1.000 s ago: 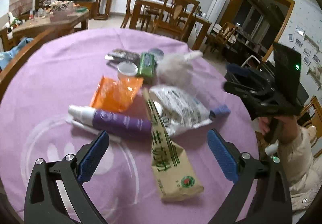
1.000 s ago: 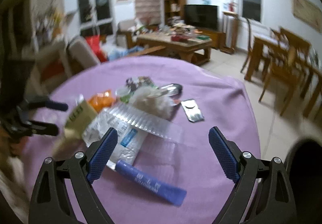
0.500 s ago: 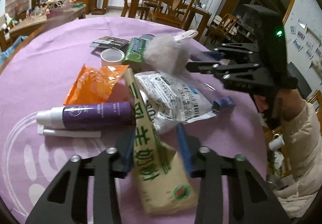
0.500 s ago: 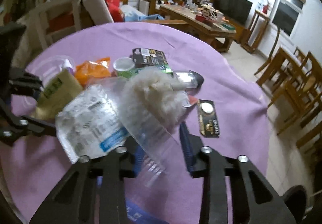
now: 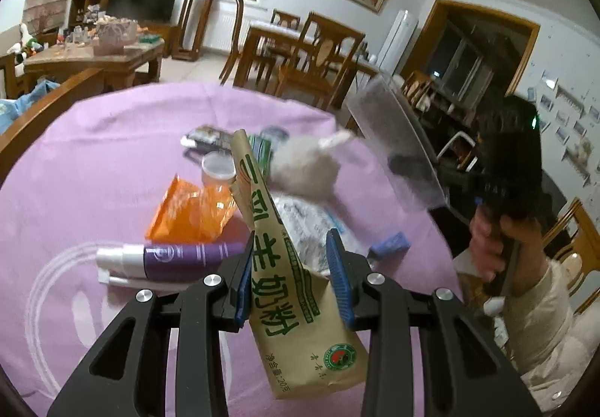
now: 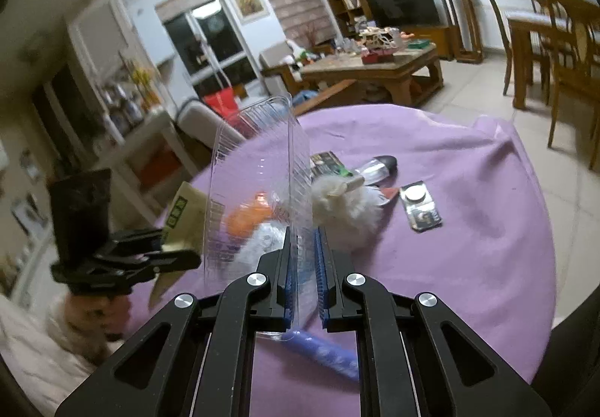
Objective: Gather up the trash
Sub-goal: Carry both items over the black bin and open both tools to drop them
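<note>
My left gripper (image 5: 291,259) is shut on a tan paper bag with green print (image 5: 285,274) and holds it lifted above the purple tablecloth (image 5: 93,162). My right gripper (image 6: 303,267) is shut on a clear ribbed plastic tray (image 6: 255,184), held upright above the table; the tray also shows in the left wrist view (image 5: 397,147). On the cloth lie an orange wrapper (image 5: 191,210), a purple tube (image 5: 168,259), a white printed bag (image 5: 307,222), a white fluffy ball (image 6: 345,207), a blue tube (image 6: 322,353) and a small cup (image 5: 219,169).
A dark card pack (image 6: 420,207) and a dark-capped clear bottle (image 6: 375,165) lie on the right half of the table. Wooden chairs (image 5: 315,53) and a low coffee table (image 6: 375,68) stand beyond the round table's edge.
Both grippers went from open to shut. The left one closed on the tan bag and lifted it; the right one closed on the clear tray and raised it upright.
</note>
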A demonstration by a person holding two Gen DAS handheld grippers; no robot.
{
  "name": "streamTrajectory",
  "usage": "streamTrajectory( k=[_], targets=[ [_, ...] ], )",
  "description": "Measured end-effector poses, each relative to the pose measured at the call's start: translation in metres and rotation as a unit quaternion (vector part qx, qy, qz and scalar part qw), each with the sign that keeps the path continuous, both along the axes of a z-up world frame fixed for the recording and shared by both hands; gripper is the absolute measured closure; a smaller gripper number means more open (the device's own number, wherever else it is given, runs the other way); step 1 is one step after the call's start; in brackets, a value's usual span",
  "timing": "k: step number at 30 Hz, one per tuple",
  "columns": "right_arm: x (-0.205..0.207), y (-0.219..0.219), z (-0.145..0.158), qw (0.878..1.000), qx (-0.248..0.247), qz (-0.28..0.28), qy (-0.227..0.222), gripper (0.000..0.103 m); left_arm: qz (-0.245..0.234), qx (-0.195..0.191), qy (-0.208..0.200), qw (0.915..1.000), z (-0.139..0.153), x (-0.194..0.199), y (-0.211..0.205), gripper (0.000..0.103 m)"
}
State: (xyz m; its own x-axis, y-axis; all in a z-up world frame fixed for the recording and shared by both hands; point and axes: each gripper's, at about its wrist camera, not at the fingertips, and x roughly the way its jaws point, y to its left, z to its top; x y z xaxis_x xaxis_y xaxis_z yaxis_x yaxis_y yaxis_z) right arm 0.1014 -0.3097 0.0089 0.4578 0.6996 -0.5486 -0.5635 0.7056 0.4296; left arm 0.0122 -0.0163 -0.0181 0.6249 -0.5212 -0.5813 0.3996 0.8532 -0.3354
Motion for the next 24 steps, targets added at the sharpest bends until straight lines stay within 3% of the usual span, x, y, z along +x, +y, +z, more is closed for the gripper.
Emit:
streamTrajectory(
  k=[7, 14, 24],
  targets=[
    [-0.016, -0.045, 0.02, 0.997, 0.052, -0.052, -0.013, 0.092, -0.016, -0.011, -0.022, 0.9996, 0.021, 0.007, -0.02, 0.068],
    [-0.034, -0.098, 0.031, 0.99, 0.068, -0.12, -0.031, 0.092, -0.066, -0.012, -0.048, 0.9966, 0.04, 0.018, -0.08, 0.068],
    [-0.08, -0.224, 0.021, 0.96, 0.092, -0.261, -0.044, 0.092, -0.172, -0.037, -0.07, 0.9819, 0.051, 0.046, -0.193, 0.068]
  ],
)
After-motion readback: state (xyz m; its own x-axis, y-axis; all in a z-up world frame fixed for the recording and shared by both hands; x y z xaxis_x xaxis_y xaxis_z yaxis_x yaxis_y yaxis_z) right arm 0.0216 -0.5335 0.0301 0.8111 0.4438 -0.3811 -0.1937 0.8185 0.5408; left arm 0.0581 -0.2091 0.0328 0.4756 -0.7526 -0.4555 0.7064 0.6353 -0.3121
